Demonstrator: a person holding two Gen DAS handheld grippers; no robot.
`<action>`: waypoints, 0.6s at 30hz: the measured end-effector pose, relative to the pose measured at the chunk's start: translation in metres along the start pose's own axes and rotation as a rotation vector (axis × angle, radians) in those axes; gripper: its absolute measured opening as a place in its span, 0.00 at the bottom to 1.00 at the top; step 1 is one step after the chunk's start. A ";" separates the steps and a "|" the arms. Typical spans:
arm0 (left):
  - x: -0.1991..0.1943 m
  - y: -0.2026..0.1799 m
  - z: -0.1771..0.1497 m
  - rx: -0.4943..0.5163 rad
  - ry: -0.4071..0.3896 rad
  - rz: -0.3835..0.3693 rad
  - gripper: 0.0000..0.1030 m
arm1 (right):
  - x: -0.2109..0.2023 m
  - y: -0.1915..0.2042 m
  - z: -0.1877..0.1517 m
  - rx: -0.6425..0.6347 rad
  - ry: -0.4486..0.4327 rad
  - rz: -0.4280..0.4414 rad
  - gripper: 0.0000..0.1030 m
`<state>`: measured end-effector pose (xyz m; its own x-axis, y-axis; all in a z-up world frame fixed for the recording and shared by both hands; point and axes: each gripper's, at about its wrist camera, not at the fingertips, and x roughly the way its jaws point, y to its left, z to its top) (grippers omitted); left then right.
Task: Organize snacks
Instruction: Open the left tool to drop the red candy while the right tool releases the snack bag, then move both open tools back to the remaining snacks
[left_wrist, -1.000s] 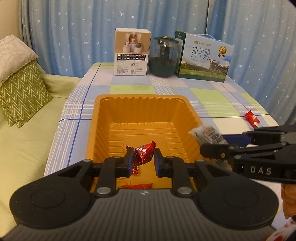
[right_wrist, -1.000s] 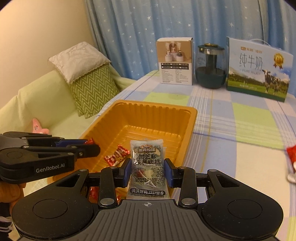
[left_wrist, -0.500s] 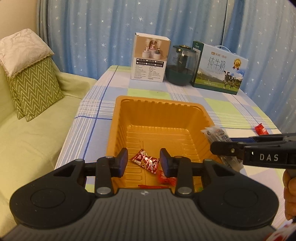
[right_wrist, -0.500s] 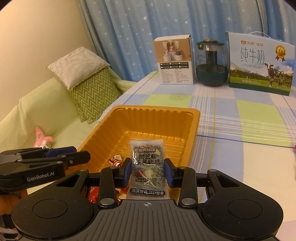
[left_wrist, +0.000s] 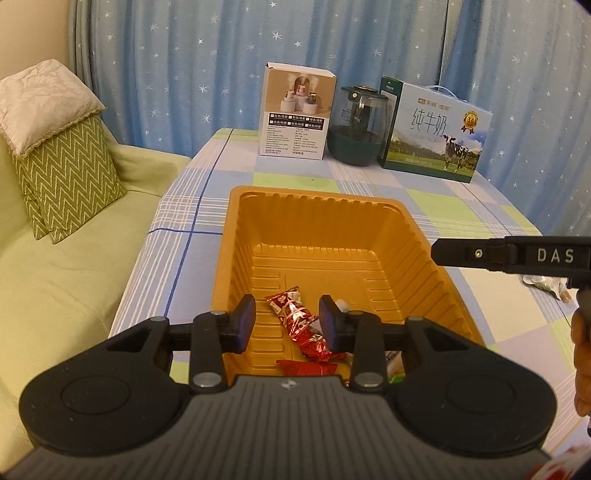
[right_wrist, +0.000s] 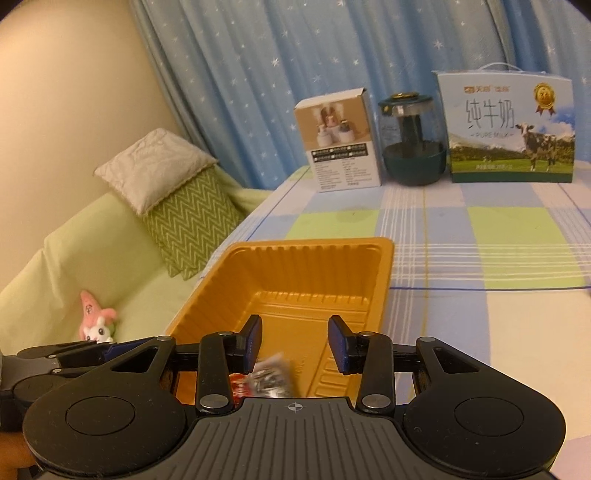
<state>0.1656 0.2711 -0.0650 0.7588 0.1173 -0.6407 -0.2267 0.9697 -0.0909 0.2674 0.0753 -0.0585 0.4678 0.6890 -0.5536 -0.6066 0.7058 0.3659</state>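
Note:
An orange plastic tray (left_wrist: 236, 236) stands on the checked tablecloth; it also shows in the right wrist view (right_wrist: 384, 273). Red-wrapped candies (left_wrist: 297, 321) lie on its near floor. My left gripper (left_wrist: 286, 324) is open and empty above the tray's near end. My right gripper (right_wrist: 294, 345) is open over the tray's near end. A grey snack packet (right_wrist: 269, 376), blurred, is just below its jaws in the tray beside a red wrapper (right_wrist: 240, 386). The right gripper's side (left_wrist: 509, 254) shows in the left wrist view. More wrapped snacks (left_wrist: 546, 288) lie on the table right of the tray.
A white product box (left_wrist: 295, 114), a dark green glass jar (left_wrist: 360, 129) and a milk carton box (left_wrist: 436, 136) stand at the table's far edge before a blue curtain. A green sofa with cushions (left_wrist: 62, 177) lies left, with a pink plush toy (right_wrist: 94, 321).
My left gripper opened and dropped the red candy into the tray. My right gripper opened and the grey packet fell from it into the tray.

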 end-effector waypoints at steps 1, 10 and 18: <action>0.000 -0.001 0.000 0.004 0.000 -0.001 0.33 | -0.001 -0.001 0.000 0.001 -0.001 -0.002 0.39; -0.004 -0.016 -0.001 0.040 -0.010 -0.021 0.33 | -0.019 -0.006 -0.007 -0.023 -0.016 -0.044 0.39; -0.018 -0.038 -0.002 0.071 -0.029 -0.055 0.33 | -0.049 -0.020 -0.016 -0.025 -0.052 -0.106 0.39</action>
<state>0.1591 0.2319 -0.0511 0.7866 0.0683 -0.6136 -0.1407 0.9875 -0.0704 0.2462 0.0250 -0.0507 0.5627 0.6186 -0.5484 -0.5675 0.7714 0.2878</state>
